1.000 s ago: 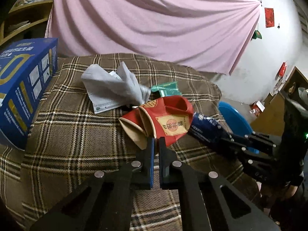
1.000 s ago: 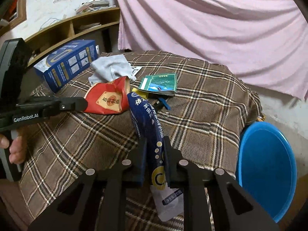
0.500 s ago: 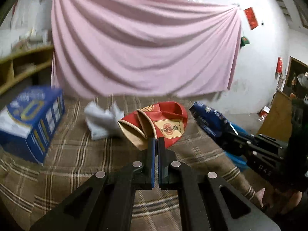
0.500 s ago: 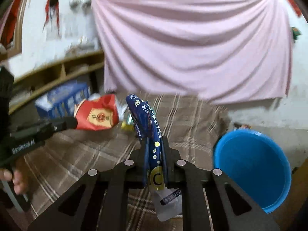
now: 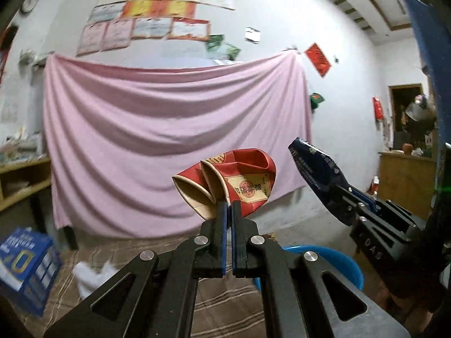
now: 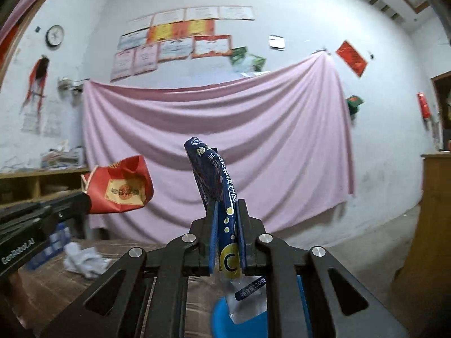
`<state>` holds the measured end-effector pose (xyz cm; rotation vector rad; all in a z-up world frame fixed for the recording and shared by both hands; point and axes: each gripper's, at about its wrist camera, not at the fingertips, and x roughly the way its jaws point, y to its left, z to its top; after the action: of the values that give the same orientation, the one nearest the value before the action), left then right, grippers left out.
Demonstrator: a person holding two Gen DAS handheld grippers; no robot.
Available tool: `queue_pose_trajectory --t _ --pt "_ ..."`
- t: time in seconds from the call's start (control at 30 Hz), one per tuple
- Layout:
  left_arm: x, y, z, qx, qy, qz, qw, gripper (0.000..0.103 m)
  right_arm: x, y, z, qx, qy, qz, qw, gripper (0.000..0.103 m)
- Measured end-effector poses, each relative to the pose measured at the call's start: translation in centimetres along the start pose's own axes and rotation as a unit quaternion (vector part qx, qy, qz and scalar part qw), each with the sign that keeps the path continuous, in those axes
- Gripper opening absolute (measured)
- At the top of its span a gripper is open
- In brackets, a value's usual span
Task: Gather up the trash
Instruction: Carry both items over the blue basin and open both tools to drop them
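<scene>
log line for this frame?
left gripper: shut on red paper cups | right gripper: shut on blue wrapper | blue bucket: below

A pink sheet (image 6: 217,138) hung across a white wall (image 6: 296,28), under pinned papers (image 6: 174,42) and a clock (image 6: 55,35). Wooden shelves (image 6: 31,181) stood at left, a wooden cabinet (image 5: 406,180) at right.

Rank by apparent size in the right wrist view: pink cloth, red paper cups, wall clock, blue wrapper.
Largest to smallest, as seen:
1. pink cloth
2. blue wrapper and red paper cups: alike, and the wrapper is nearest the camera, so unranked
3. wall clock, though it hangs far back
</scene>
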<state>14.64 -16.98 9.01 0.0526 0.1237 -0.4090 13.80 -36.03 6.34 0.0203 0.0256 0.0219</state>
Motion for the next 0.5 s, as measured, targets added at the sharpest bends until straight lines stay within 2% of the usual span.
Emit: queue_pose_trajectory --t 0.2,0.3,0.5 --pt "4.6 -3.4 -0.8 0.023 0.014 -0.032 0.9991 0.001 0.6 -4.5 -1.9 0.024 0.015 -0.047 0.998 0.011" --pt "5.5 -5.2 -1.1 0.029 0.022 -0.043 0.9984 0.001 0.4 -6.3 -2.8 0.032 0.026 -0.065 0.997 0.011" --pt "9.3 -7.1 -2.5 0.014 0.066 -0.068 0.9954 0.001 0.7 -8.7 -4.2 0.045 0.056 -0.083 0.994 0.011"
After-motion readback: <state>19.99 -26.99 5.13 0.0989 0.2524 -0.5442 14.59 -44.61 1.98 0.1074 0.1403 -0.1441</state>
